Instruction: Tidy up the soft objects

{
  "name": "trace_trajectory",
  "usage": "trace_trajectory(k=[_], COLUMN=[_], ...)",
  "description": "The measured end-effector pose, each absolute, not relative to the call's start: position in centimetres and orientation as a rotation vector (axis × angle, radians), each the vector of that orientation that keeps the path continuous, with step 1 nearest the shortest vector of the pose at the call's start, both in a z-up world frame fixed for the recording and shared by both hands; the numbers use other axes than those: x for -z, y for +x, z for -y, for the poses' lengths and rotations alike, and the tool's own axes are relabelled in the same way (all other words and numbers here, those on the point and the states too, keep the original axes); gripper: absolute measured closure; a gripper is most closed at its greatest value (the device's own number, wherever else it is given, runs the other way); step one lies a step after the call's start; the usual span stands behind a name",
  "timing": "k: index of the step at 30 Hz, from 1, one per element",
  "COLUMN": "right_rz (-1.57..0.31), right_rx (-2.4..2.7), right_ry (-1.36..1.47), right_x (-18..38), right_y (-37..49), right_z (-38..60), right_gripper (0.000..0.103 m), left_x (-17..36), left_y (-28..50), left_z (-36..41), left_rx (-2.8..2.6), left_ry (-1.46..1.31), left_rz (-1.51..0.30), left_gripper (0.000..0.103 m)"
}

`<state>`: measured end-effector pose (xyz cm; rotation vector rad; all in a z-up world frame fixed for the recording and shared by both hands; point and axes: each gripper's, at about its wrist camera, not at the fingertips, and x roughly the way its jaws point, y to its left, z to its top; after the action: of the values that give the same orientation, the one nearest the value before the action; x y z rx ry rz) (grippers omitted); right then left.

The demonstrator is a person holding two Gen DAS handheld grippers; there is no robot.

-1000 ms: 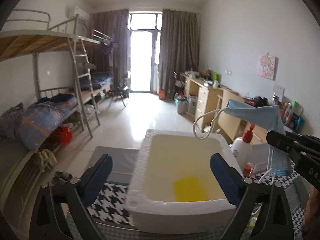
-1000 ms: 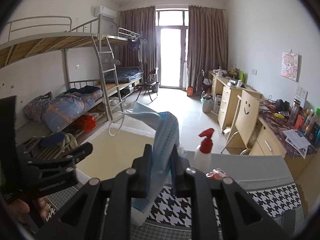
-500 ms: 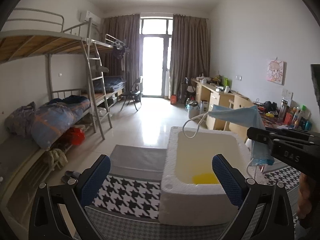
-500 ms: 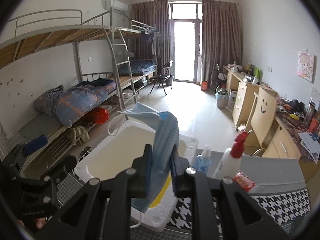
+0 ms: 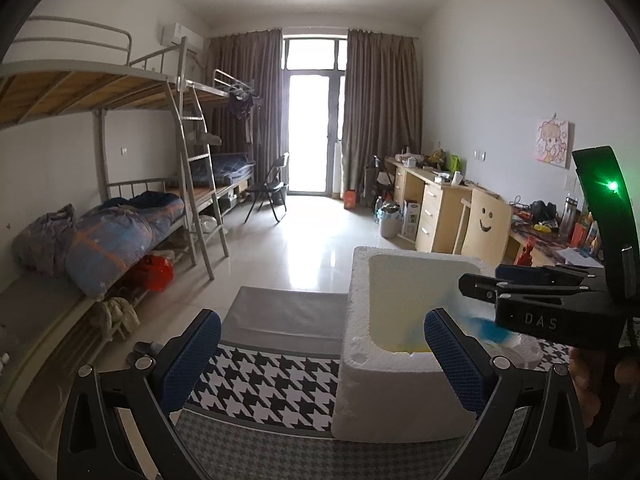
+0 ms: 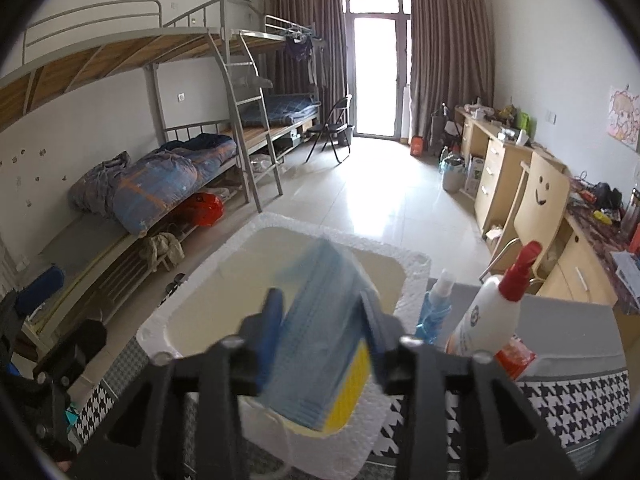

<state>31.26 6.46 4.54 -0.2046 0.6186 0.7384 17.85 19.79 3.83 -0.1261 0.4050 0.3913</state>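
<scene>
A white foam box (image 5: 400,380) stands on the houndstooth cloth, seen also in the right wrist view (image 6: 416,272). A blue face mask (image 6: 320,352) is blurred between the spread fingers of my right gripper (image 6: 320,320) and drops into the box over a yellow object (image 6: 348,392). In the left wrist view my right gripper (image 5: 532,292) hangs over the box's right side with the blurred mask (image 5: 486,326) below it. My left gripper (image 5: 324,364) is open and empty, left of the box.
A white spray bottle with a red trigger (image 6: 492,316) and a small blue spray bottle (image 6: 436,308) stand right of the box. A red packet (image 6: 516,356) lies beside them. Bunk beds on the left, desks on the right, floor beyond.
My right gripper opened and let go of the mask, which falls into the box. It also lowered over the box. My left gripper moved left, away from the box.
</scene>
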Motion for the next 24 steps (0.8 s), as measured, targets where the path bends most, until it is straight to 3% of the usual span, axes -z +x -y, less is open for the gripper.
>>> trace_trajectory(k=[2,11,17,24], right_rz=[-0.620,-0.583,-0.516,-0.487], right_rx=[-0.740,-0.758,-0.750,-0.759], right_ry=[-0.214,-0.204,-0.195,-0.179], right_x=[-4.3,-5.7,-6.8,-7.3], right_y=[31.3,30.1,28.3,27.2], right_z=[-6.5,-5.5,-3.7,-1.8], right_gripper=[0.041,0.041,0.024,0.022], left_x=[-3.7,-3.9,-4.7,-5.1], left_y=[17.9,17.2,16.4,15.5], left_z=[-20.0,-19.2,-18.0,-16.6], left_rx=[-0.391,-0.376,-0.371,-0.362], left_ry=[-0.132,-0.130,-0.114,-0.097], left_rz=[-0.407,-0.408,-0.391,-0.381], left_gripper=[0.001,0.001,0.001,0.001])
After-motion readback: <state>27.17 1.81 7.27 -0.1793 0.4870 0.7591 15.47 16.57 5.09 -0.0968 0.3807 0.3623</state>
